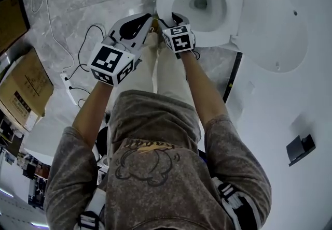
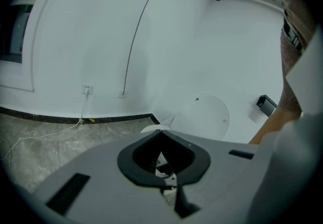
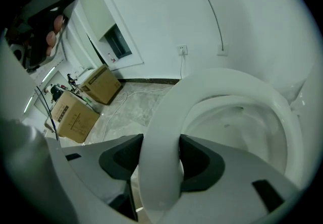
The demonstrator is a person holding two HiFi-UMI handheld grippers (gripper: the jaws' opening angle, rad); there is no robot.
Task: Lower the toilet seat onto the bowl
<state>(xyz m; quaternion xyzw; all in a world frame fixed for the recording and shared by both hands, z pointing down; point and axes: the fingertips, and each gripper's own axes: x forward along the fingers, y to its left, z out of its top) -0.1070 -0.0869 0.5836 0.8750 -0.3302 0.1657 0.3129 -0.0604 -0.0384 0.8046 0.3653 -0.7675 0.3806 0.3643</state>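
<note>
The white toilet seat (image 1: 165, 2) lies flat on the bowl (image 1: 210, 22), and the round lid (image 1: 270, 27) stands up against the wall. My right gripper (image 1: 175, 16) is at the seat's front rim. In the right gripper view the seat rim (image 3: 166, 117) runs between the two dark jaws of that gripper (image 3: 160, 160), which stand wide beside it without a visible squeeze. The bowl's inside (image 3: 237, 127) shows beyond. My left gripper (image 1: 148, 20) hovers just left of the rim with nothing in it. In the left gripper view that gripper (image 2: 160, 133) has its tips meeting, and the lid (image 2: 204, 117) shows beyond.
Cardboard boxes (image 1: 26, 86) (image 3: 73, 114) stand on the floor at the left. A power strip with white cable (image 1: 70, 81) lies on the marble floor, and a socket (image 2: 87, 89) is on the wall. A black fitting (image 1: 300, 148) hangs on the right wall. The person's legs stand before the bowl.
</note>
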